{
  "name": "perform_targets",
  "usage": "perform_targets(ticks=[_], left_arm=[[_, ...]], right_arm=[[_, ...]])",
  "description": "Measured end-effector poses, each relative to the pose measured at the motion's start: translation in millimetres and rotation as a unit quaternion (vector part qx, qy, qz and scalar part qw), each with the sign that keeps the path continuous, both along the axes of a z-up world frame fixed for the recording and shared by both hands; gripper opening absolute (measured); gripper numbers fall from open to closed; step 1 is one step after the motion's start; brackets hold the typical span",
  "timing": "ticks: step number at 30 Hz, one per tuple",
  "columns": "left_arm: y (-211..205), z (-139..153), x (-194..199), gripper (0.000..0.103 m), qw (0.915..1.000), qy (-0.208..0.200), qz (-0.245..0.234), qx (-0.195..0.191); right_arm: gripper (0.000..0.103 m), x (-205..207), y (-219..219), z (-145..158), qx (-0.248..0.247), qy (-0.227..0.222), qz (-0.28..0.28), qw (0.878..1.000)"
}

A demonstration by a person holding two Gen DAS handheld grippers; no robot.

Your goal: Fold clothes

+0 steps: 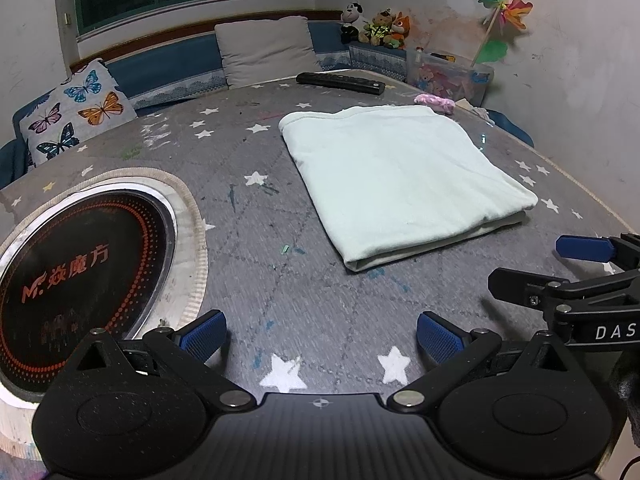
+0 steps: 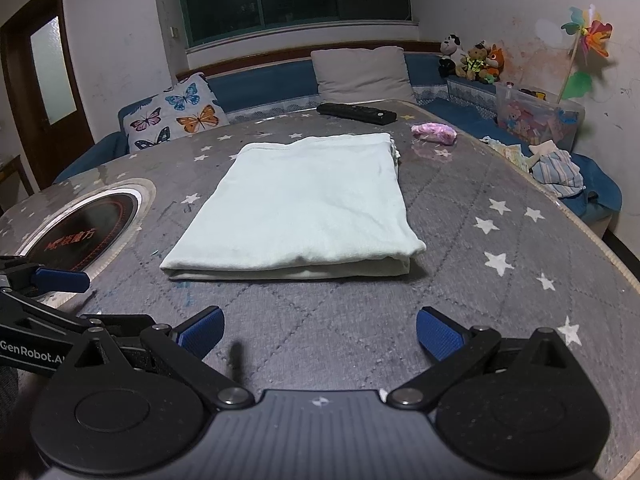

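A pale mint garment [image 1: 404, 176] lies folded into a flat rectangle on the grey star-patterned table; it also shows in the right wrist view [image 2: 300, 208]. My left gripper [image 1: 320, 338] is open and empty, low over the table in front of the garment and left of it. My right gripper [image 2: 320, 336] is open and empty, in front of the garment's near folded edge. The right gripper's fingers [image 1: 584, 249] show at the right edge of the left wrist view. The left gripper's finger [image 2: 60, 279] shows at the left edge of the right wrist view.
A round black induction hob [image 1: 76, 280] is set in the table at the left. A black remote [image 2: 356, 113] and a pink bundle [image 2: 434, 133] lie at the far side. A bench with cushions, plush toys, a toy box [image 2: 540, 120] and loose clothes [image 2: 556, 170] surrounds the table.
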State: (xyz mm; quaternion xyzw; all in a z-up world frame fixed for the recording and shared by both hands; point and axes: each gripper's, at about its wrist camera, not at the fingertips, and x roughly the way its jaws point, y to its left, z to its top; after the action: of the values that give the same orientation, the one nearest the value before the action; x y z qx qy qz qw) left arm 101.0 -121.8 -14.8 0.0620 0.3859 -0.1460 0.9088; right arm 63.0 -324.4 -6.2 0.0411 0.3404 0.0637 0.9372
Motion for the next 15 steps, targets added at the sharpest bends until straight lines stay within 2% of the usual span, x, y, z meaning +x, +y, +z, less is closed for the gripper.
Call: perform_targets(ticks=[15], left_arm=[[-0.9, 0.8, 2.6, 0.103, 1.0, -0.001, -0.004, 0.0]], right_arm=[[0.103, 4.1, -1.5, -0.7, 0.0, 0.002, -0.003, 1.0]])
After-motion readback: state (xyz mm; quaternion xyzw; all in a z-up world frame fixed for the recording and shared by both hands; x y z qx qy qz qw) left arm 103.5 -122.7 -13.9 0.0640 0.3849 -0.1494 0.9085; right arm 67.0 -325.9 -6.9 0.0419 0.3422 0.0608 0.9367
